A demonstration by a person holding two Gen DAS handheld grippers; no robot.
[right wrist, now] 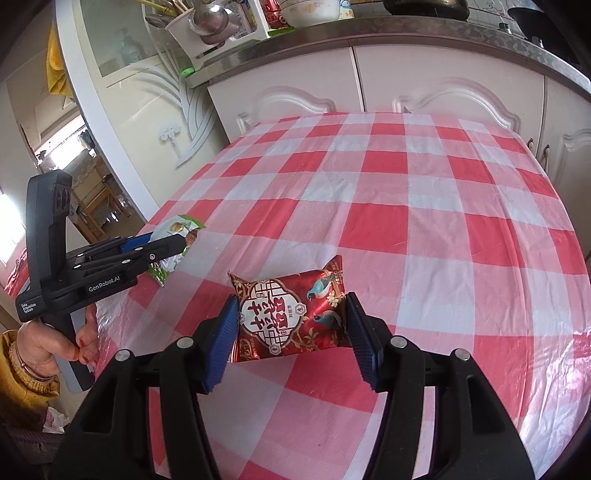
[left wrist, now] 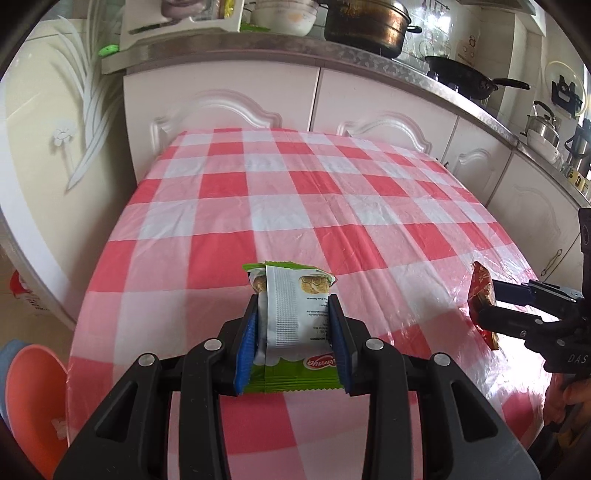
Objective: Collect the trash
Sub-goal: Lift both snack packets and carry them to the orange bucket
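Observation:
My left gripper (left wrist: 293, 306) is shut on a green and white snack wrapper (left wrist: 291, 317) and holds it above the near part of the red-checked table (left wrist: 314, 192). My right gripper (right wrist: 290, 306) is shut on a red foil snack packet (right wrist: 291, 314) with bird pictures, also above the table (right wrist: 406, 192). In the left wrist view the right gripper (left wrist: 485, 302) with the red packet (left wrist: 480, 291) shows at the right edge. In the right wrist view the left gripper (right wrist: 184, 243) with the green wrapper (right wrist: 177, 229) shows at the left.
An orange basin (left wrist: 35, 398) stands on the floor left of the table. White cabinets (left wrist: 221, 96) and a counter with pots and pans (left wrist: 365, 22) run behind the table. A glass-fronted cupboard (right wrist: 122, 74) stands at the left.

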